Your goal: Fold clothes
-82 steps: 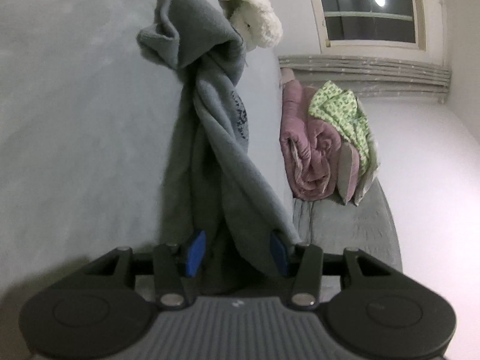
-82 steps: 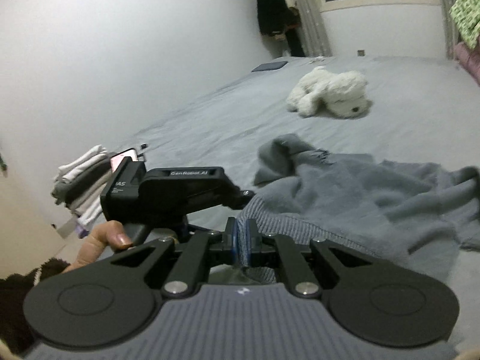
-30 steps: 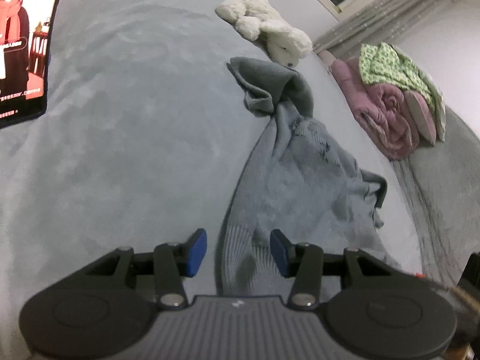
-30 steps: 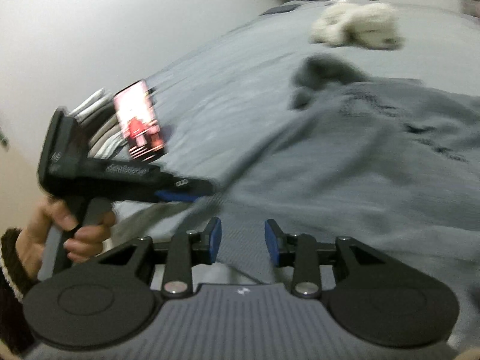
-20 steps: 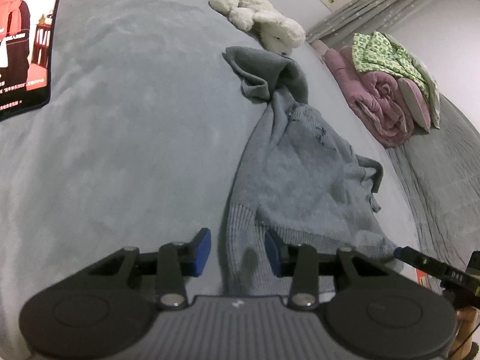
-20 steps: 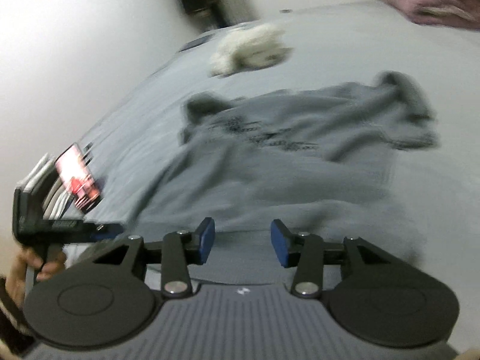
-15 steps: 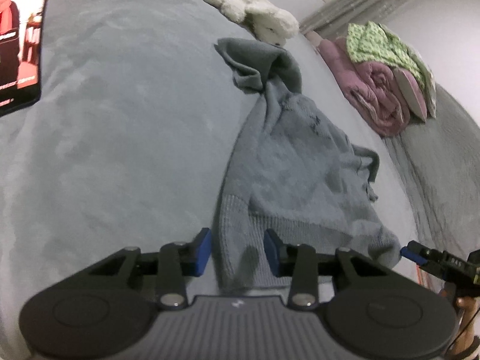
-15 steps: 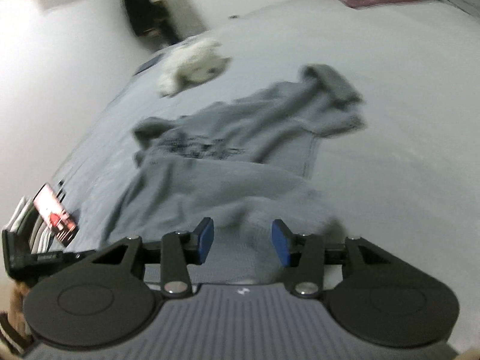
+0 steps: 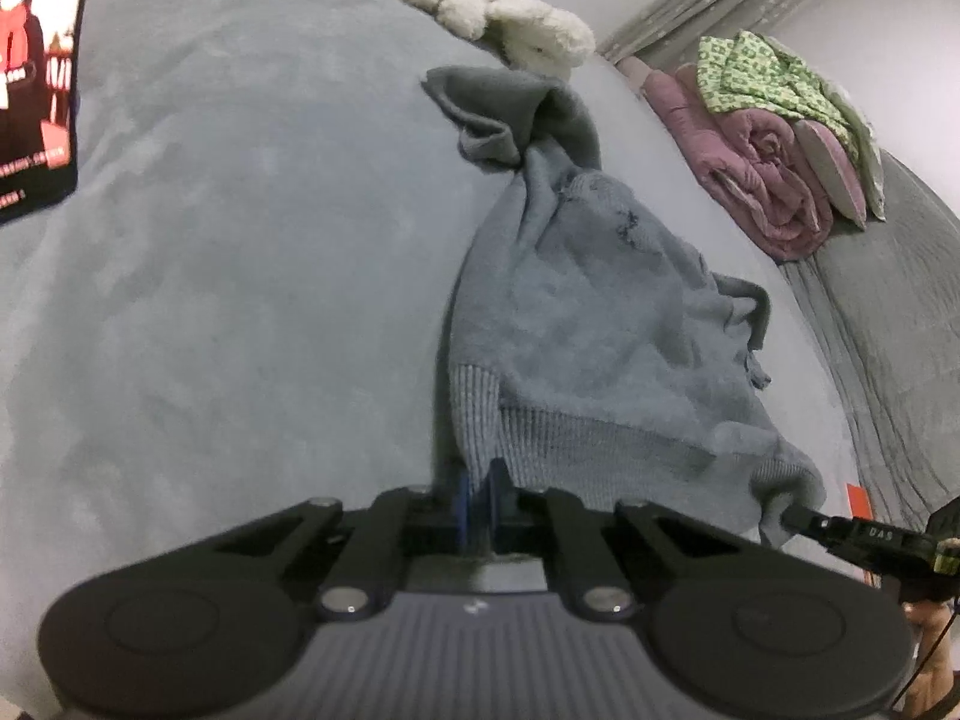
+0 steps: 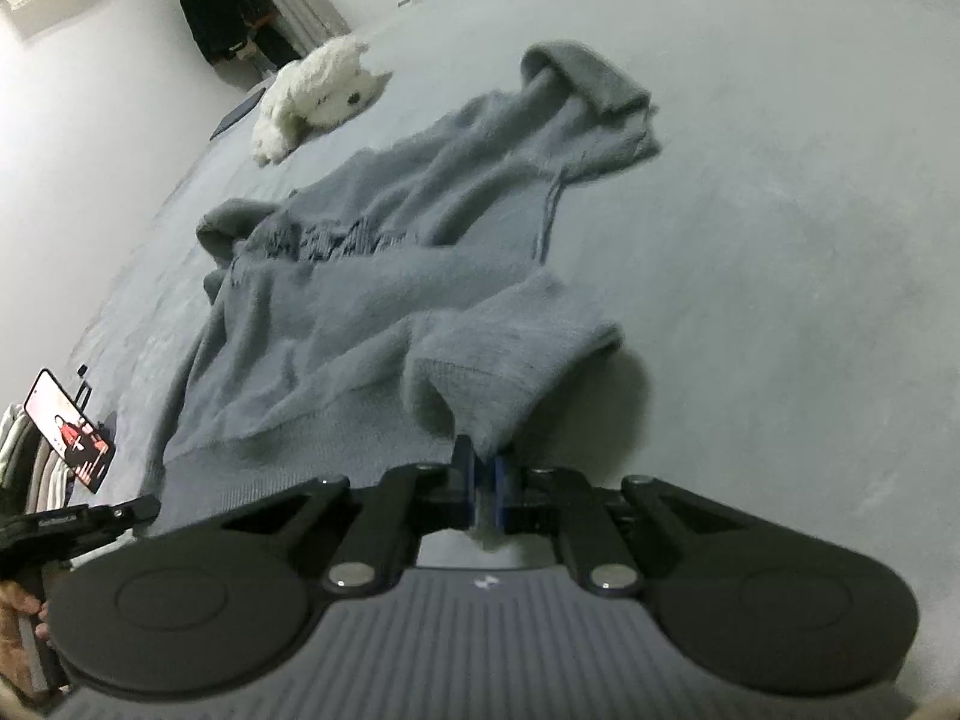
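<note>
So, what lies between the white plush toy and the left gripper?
The grey sweater, stretching from the plush toy to the left gripper; left wrist view.

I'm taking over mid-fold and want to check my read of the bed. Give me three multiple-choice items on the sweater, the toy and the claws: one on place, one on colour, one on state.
1. Where does the left claw hold the grey sweater?
A. at a sleeve cuff
B. at the ribbed hem
C. at the collar

2. What colour is the plush toy beyond the sweater?
A. white
B. pink
C. green

3. How does the right claw stand?
A. wide open above the bed
B. open, with the hem lying loose between the fingers
C. shut on the sweater's edge

Answers:
1 B, the blue pads pinch the ribbed band at the sweater's near corner.
2 A, the fluffy toy is white against the grey bed cover.
3 C, the pads have just closed and knit fabric is bunched between them.
</note>
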### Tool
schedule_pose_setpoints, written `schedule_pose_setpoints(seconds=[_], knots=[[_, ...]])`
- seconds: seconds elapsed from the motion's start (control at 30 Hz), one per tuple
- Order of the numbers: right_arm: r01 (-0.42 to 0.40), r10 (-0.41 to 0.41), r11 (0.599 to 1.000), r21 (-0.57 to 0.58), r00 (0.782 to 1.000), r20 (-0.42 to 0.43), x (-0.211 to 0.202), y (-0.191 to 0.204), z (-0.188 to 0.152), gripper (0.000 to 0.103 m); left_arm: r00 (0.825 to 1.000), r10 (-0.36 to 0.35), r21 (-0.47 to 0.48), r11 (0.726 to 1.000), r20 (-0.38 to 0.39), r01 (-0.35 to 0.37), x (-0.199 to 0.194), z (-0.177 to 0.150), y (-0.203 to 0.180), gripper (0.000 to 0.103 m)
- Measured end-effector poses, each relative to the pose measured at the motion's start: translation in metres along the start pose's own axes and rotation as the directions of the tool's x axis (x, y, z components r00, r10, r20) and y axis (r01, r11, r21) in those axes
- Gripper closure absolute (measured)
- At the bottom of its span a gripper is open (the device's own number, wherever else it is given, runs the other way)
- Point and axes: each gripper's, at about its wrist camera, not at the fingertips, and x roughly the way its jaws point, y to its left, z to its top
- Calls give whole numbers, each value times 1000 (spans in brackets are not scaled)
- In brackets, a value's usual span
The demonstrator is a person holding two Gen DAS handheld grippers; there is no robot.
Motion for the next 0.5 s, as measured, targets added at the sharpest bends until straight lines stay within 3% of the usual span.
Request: schedule_pose_setpoints(seconds=[0.27,0.5], knots=[[57,-56,998,-27,998,35,-52,-13,14,97,995,-97,30,995,12,96,-37,-2,-2,98],[96,-99,992,-80,994,-36,-69,-9,-6,98,995,-88,87,992,-52,93,-44,-18,3,98]])
